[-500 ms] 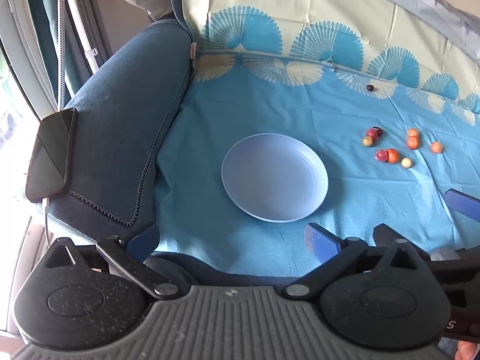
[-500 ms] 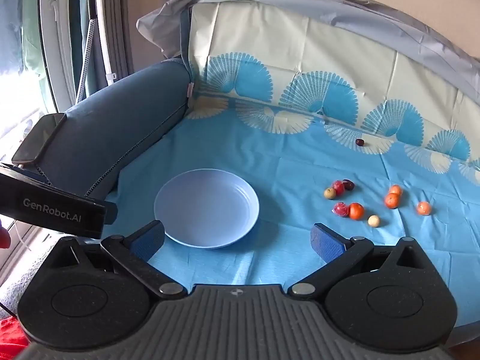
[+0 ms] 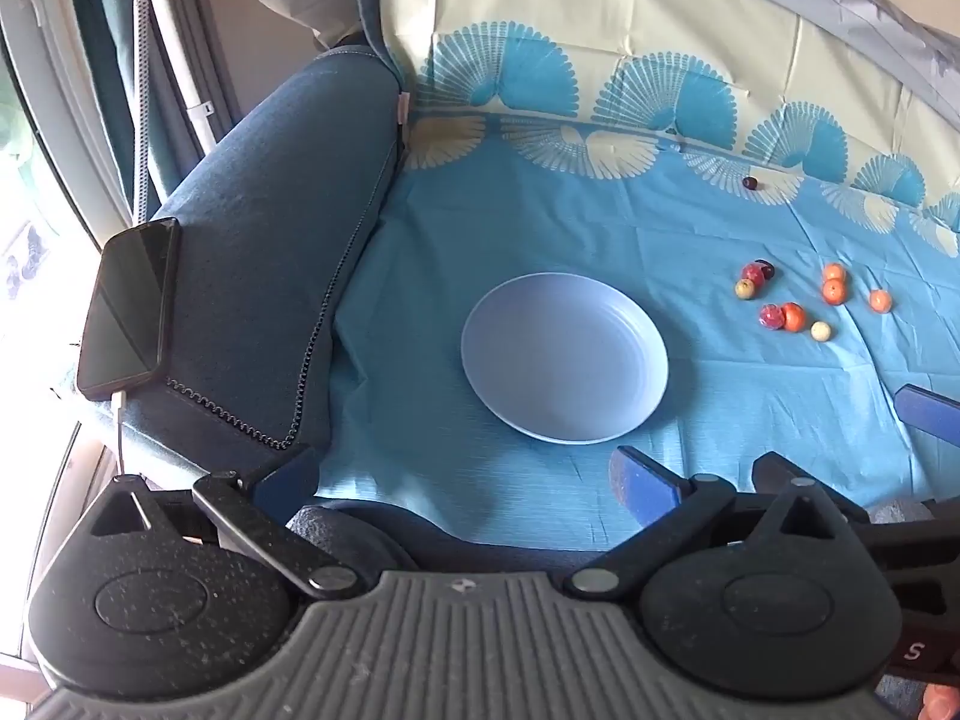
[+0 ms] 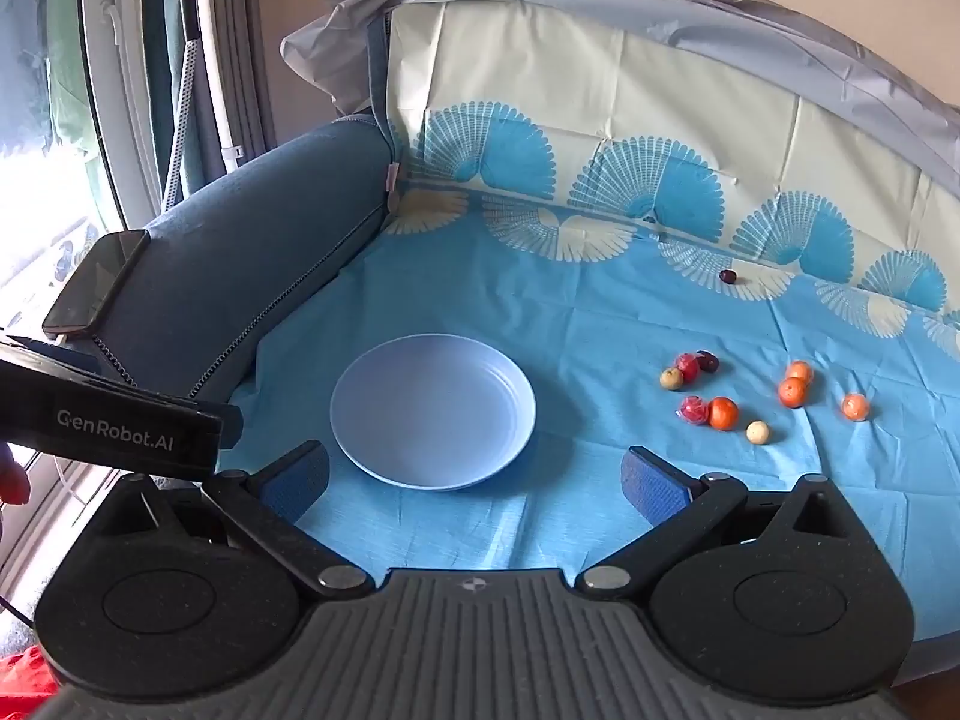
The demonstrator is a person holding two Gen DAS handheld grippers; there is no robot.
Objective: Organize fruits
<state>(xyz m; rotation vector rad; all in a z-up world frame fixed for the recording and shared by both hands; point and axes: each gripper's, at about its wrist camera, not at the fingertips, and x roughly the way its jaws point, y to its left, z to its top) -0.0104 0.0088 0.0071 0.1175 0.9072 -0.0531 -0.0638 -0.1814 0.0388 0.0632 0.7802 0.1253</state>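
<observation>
An empty pale blue plate (image 3: 564, 357) (image 4: 433, 411) lies on the blue cloth. To its right lie several small fruits: oranges (image 4: 723, 413), red ones (image 4: 687, 367), pale ones (image 4: 757, 432); they also show in the left wrist view (image 3: 793, 317). One dark fruit (image 4: 728, 276) lies alone farther back. My left gripper (image 3: 462, 474) is open and empty, near the plate's front edge. My right gripper (image 4: 474, 480) is open and empty, just in front of the plate.
A dark blue sofa armrest (image 3: 270, 276) bounds the left side, with a black phone (image 3: 129, 306) on it. The cloth-covered backrest (image 4: 660, 138) rises behind. The left gripper's body (image 4: 114, 426) shows at the right view's left edge.
Both views have shifted only slightly; the plate and fruits have not moved and both grippers stay open.
</observation>
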